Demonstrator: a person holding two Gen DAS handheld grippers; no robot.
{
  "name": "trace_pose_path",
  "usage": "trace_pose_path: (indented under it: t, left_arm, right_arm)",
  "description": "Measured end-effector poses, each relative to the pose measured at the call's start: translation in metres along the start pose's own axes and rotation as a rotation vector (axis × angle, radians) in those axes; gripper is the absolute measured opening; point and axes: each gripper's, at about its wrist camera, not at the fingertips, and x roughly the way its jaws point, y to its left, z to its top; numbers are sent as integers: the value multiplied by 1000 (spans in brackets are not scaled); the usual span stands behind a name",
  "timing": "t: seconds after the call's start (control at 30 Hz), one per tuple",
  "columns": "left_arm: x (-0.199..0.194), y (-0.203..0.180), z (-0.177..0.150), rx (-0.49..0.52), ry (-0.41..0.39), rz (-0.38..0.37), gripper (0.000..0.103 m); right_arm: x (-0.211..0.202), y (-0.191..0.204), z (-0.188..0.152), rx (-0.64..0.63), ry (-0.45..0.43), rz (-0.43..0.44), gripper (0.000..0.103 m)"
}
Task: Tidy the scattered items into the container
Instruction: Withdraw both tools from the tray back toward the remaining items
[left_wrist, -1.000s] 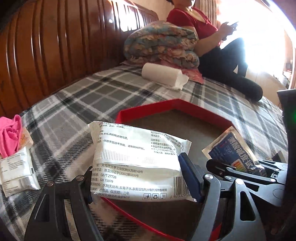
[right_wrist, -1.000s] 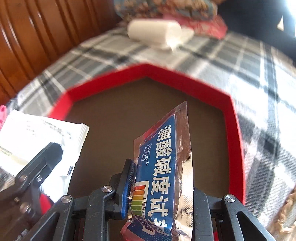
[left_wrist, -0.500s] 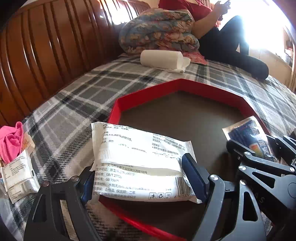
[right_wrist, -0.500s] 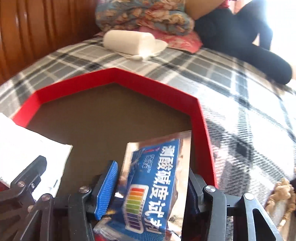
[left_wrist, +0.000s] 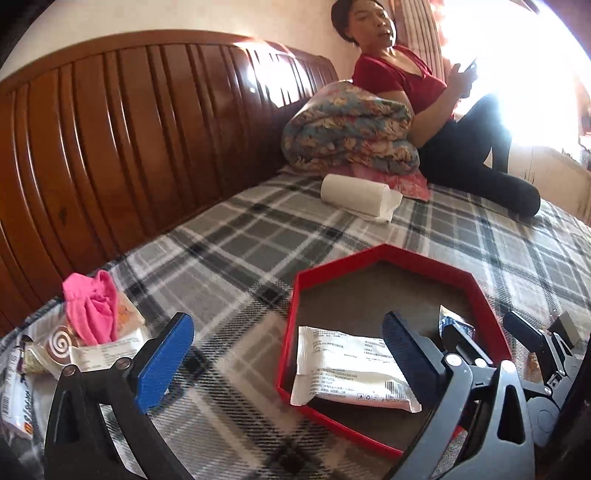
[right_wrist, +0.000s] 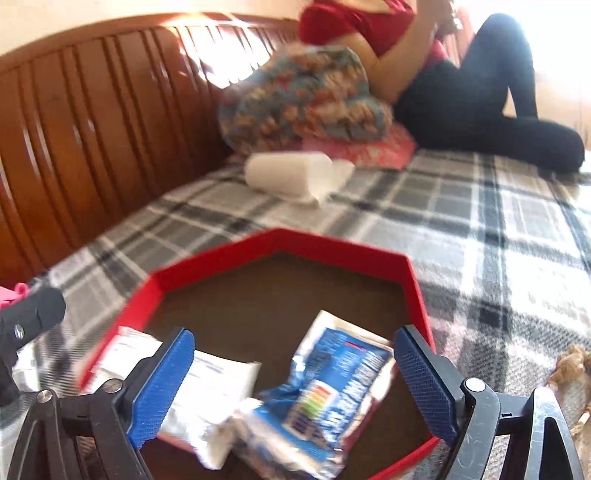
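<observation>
A red octagonal tray (left_wrist: 480, 291) (right_wrist: 413, 273) lies on the plaid bed. A white wipes packet (left_wrist: 351, 369) (right_wrist: 207, 384) lies inside it at the near left. A blue and silver test-strip pouch (right_wrist: 332, 387) (left_wrist: 452, 325) lies inside at the near right. My left gripper (left_wrist: 288, 354) is open and empty above the tray's left rim. My right gripper (right_wrist: 291, 384) is open and empty above the pouch. A pink cloth (left_wrist: 92, 310) and several snack packets (left_wrist: 59, 347) lie on the bed to the left.
A wooden headboard (left_wrist: 129, 140) runs along the left. A white paper roll (left_wrist: 354, 192) (right_wrist: 288, 173) lies beyond the tray. A folded floral quilt (left_wrist: 351, 129) and a seated person (left_wrist: 443, 110) are at the far end. A tan braided object (right_wrist: 569, 365) lies right of the tray.
Both grippers have opened and pulled back and up. The white packet and the blue pouch have dropped from the jaws into the red tray.
</observation>
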Motion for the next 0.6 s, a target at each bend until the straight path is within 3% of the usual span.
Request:
trace_pose_path:
  t: [0.13, 0.23, 0.4, 0.5, 0.6]
  left_arm:
    - [-35, 25, 6, 26, -37, 76, 103]
    - [-72, 56, 12, 33, -91, 193, 103]
    - [-136, 119, 31, 23, -135, 375, 103]
    - [-179, 159, 47, -32, -160, 445, 103]
    - [-229, 199, 63, -136, -203, 449, 103]
  right_arm:
    - [-26, 27, 14, -38, -58, 95, 98]
    - [-45, 54, 27, -123, -85, 157, 99]
    - [-83, 97, 63, -203, -133, 330, 101]
    - [-107, 123, 96, -224, -152, 410, 101]
    - [-136, 155, 136, -243, -156, 503, 102]
